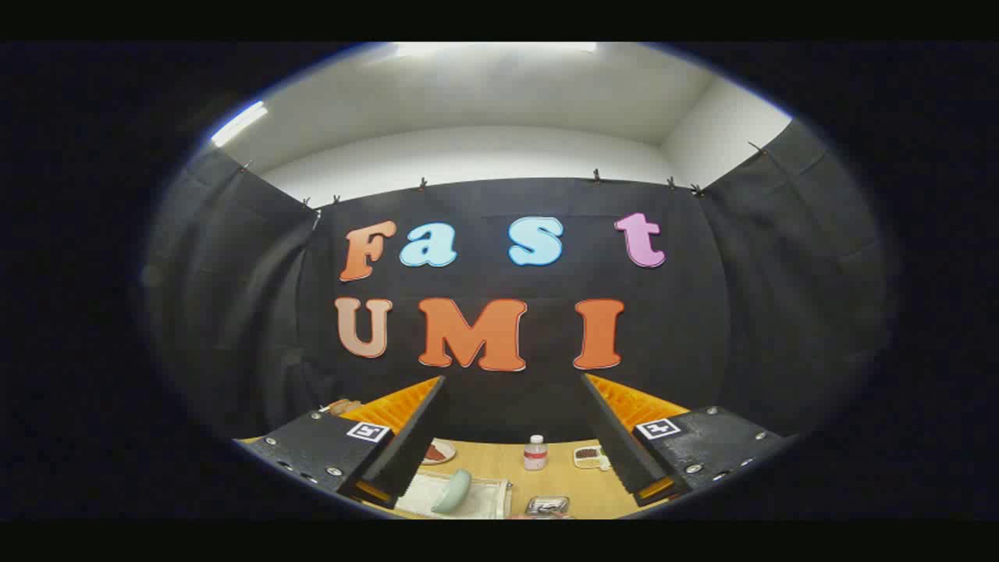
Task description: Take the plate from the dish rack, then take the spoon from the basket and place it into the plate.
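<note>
My gripper [511, 386] is held high above the wooden table [562, 476], pointing at the booth's wall, open with a wide gap and nothing between the fingers [410, 433]. Far below, between the fingers, a pale green plate [453, 490] stands on edge in a white dish rack [488, 499]. To the right of the rack sits a small dark basket [548, 506] with something shiny in it; I cannot tell the spoon apart at this size.
Farther back on the table stand a small bottle with a pink label [535, 453], a round dish with brown food [437, 451] beside the left finger, and a small tray of items [591, 457] near the right finger.
</note>
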Action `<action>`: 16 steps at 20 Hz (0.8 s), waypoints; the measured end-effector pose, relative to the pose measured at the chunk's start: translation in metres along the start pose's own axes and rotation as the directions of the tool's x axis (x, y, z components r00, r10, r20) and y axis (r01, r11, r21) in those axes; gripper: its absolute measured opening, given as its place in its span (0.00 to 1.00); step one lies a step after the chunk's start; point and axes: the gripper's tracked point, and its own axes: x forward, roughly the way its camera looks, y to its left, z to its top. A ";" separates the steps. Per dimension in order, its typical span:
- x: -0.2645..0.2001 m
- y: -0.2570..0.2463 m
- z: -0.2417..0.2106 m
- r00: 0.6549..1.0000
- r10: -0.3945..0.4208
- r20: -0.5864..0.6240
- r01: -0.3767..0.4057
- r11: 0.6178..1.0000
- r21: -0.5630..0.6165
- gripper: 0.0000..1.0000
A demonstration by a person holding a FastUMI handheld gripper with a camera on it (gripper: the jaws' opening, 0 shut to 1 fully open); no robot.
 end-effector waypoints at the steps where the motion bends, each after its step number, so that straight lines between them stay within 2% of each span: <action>1: 0.001 0.002 -0.002 1.000 0.008 -0.007 -0.008 1.000 0.001 0.99; 8: 0.006 0.000 -0.013 0.999 0.002 -0.037 -0.001 0.999 0.033 0.99; 16: 0.012 0.000 -0.017 0.998 0.006 -0.068 -0.005 1.000 0.017 0.99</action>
